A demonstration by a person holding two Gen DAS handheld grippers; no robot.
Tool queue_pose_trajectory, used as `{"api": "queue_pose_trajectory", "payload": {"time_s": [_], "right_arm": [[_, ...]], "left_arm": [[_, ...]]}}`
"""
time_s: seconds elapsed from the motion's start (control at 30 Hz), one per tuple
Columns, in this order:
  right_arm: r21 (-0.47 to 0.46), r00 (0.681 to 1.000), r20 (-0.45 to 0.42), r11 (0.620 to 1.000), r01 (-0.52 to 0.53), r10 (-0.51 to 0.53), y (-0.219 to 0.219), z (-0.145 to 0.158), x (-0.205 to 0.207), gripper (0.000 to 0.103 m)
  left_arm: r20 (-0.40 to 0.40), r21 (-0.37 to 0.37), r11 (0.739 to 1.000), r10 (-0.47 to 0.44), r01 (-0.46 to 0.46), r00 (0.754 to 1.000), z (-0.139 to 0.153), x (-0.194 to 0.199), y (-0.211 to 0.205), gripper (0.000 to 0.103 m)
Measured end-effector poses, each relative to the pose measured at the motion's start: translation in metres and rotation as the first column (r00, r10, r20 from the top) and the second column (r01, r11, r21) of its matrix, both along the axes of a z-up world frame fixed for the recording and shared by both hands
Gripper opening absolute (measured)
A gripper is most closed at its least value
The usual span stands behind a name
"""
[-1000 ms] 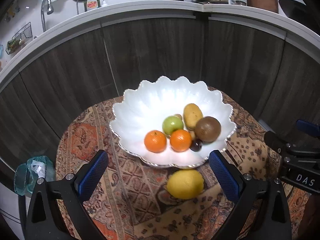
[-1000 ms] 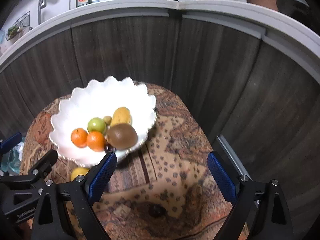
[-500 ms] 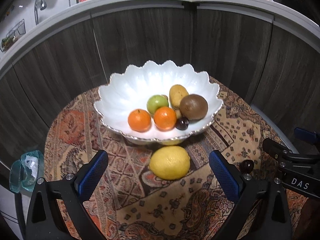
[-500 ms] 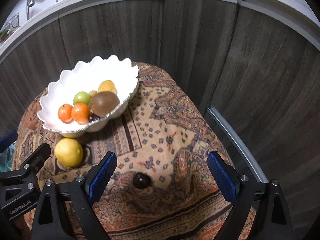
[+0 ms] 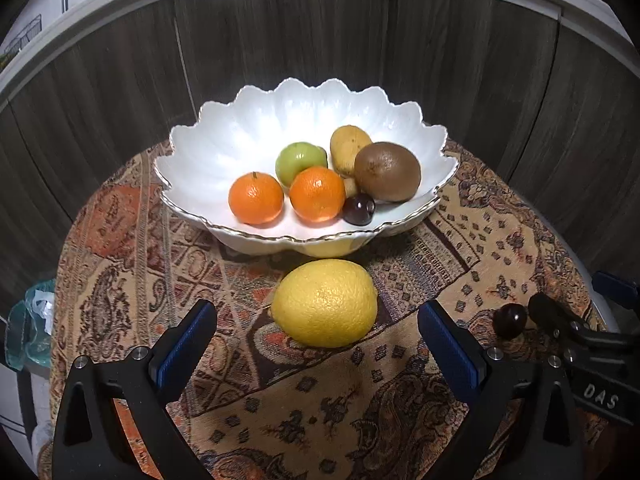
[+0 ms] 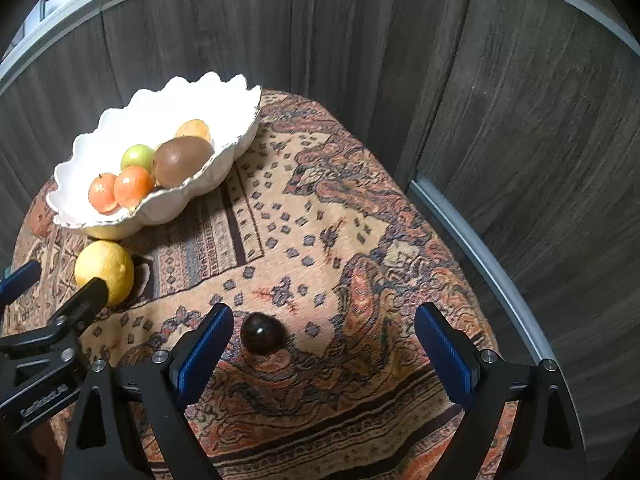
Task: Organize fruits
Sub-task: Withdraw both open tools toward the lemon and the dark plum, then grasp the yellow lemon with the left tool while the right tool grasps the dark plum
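A white scalloped bowl (image 5: 248, 128) stands on a patterned cloth and holds two oranges (image 5: 256, 199), a green fruit (image 5: 300, 158), a yellow fruit (image 5: 347, 145), a kiwi (image 5: 387, 171) and a dark plum (image 5: 359, 209). A lemon (image 5: 325, 303) lies on the cloth in front of the bowl, between the open fingers of my left gripper (image 5: 318, 346), which is empty. A second dark plum (image 6: 262, 333) lies on the cloth just right of the left finger of my open, empty right gripper (image 6: 324, 344). The bowl (image 6: 80, 160) and lemon (image 6: 105, 265) also show in the right wrist view.
The round table (image 6: 360, 240) is covered by the patterned cloth and stands against dark wooden cabinet fronts (image 5: 280, 40). Its edge falls away at the right (image 6: 480, 272). A teal plastic bag (image 5: 28, 320) sits low at the left.
Both grippers have drawn back and lower, away from the bowl. The lemon now lies between the left fingers, and the loose plum has come close to the right gripper's left finger.
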State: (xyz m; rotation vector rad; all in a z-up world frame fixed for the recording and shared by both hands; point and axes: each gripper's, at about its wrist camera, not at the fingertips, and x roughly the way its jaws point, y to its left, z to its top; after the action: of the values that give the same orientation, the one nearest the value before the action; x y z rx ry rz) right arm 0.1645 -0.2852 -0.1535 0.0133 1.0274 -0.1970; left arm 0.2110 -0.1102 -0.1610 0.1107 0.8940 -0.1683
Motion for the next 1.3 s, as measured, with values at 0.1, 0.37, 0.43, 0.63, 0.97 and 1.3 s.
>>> {"api": "queue_pose_trajectory", "payload": {"time_s": [0.1,0.37,0.43,0.63,0.97,1.3], "right_arm": [[0.01,1.0,-0.006,1.0,-0.015,0.015,0.003,-0.004,0.002,0.093],[0.01,1.0,-0.009,1.0,-0.007,0.008,0.002,-0.011,0.006,0.093],[0.007,1.0,-0.008,1.0,-0.009,0.009,0.002,-0.011,0.007,0.093],[-0.002,1.0,-0.015,1.0,-0.024,0.024,0.007,-0.014,0.009,0.093],[-0.022,0.999,-0.02,0.999,-0.038,0.038,0.012,-0.014,0.008,0.093],[-0.026,0.998,-0.012,0.997,-0.069,0.068,0.021,-0.012,0.007,0.092]], "left_arm": [[-0.008,-0.011,1.0,0.0,0.0,1.0,-0.005,0.005,0.0,0.102],[-0.052,-0.029,0.999,-0.015,0.014,0.999,-0.021,0.016,-0.006,0.085],[-0.055,-0.022,1.0,-0.01,0.009,0.998,-0.024,0.018,-0.006,0.082],[-0.048,-0.001,1.0,0.008,-0.008,0.999,-0.026,0.024,-0.002,0.069],[-0.072,0.012,1.0,0.005,-0.005,0.997,-0.038,0.029,0.0,0.066],[-0.071,0.004,0.998,0.055,-0.055,0.996,-0.025,0.014,0.028,0.065]]}}
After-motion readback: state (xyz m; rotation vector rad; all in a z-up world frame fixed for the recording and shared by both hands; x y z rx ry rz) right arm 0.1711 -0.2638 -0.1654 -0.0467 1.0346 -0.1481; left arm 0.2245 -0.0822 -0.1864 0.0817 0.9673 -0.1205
